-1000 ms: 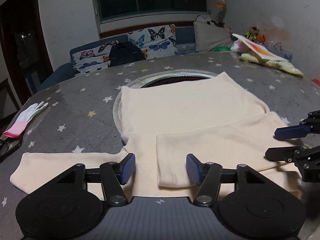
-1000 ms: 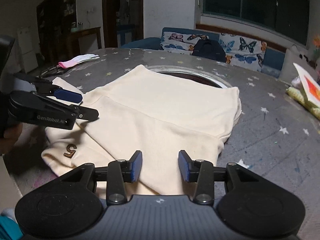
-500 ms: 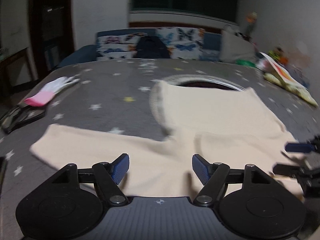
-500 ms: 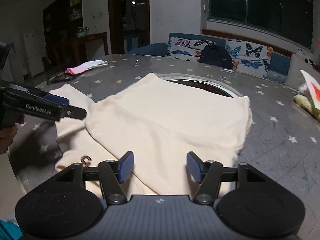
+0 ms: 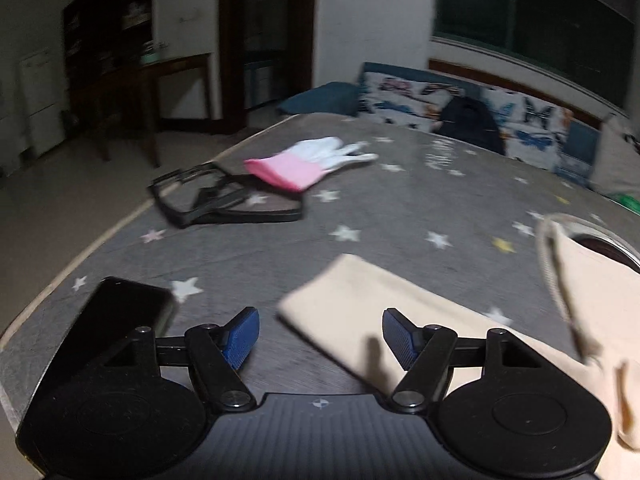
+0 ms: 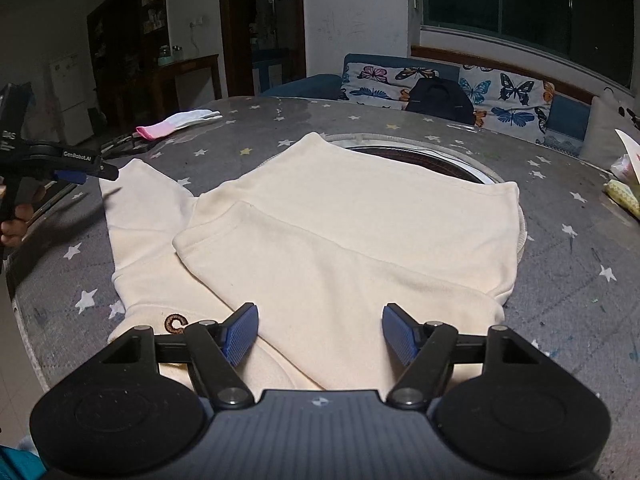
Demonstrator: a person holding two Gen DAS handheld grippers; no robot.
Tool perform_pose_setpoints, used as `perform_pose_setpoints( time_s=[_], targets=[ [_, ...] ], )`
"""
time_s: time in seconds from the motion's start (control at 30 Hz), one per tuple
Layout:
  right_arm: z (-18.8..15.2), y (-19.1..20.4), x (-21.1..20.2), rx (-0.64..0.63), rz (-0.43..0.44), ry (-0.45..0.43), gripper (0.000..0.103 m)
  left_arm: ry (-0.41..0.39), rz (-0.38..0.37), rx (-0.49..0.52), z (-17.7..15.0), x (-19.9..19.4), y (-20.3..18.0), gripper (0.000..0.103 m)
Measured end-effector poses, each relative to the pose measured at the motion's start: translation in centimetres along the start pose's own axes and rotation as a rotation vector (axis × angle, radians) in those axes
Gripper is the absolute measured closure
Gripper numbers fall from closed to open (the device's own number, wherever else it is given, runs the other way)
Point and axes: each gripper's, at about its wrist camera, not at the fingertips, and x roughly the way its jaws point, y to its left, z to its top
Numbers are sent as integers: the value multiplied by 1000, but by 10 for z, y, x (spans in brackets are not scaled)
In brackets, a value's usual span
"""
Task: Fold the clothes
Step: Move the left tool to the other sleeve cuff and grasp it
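A cream sweatshirt (image 6: 360,208) lies flat on the grey star-print table (image 6: 560,264). One sleeve (image 6: 320,264) is folded across the body. The other sleeve (image 6: 136,200) stretches out to the left. My right gripper (image 6: 320,336) hovers over the garment's near edge; its jaws are opening and nothing is pinched between them. In the left wrist view my left gripper (image 5: 320,336) stands open just before the cuff end of the outstretched sleeve (image 5: 380,308), gripping nothing. The right wrist view shows that left gripper (image 6: 100,174) at the sleeve's far tip, held by a hand (image 6: 16,224).
A dark phone (image 5: 120,316) lies near the table's left edge, close to my left gripper. Further back are a black frame-like tool (image 5: 224,200) and a pink-and-white glove (image 5: 308,160). A round opening (image 6: 420,156) sits behind the sweatshirt. A butterfly-print sofa (image 6: 500,92) stands beyond.
My left gripper swung left from the garment's middle to the cuff of the outstretched sleeve. The right gripper's jaws have spread wider while it stayed in place.
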Motion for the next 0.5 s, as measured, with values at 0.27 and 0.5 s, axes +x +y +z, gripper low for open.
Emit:
perform_pose_setpoints(
  time_s=[0.27, 0.5],
  targets=[
    [1, 0, 0, 2, -10, -3, 33, 33, 11, -44, 5, 23, 13, 41],
    [2, -3, -4, 20, -22, -14, 33, 24, -13, -61, 6, 24, 10, 84]
  ],
)
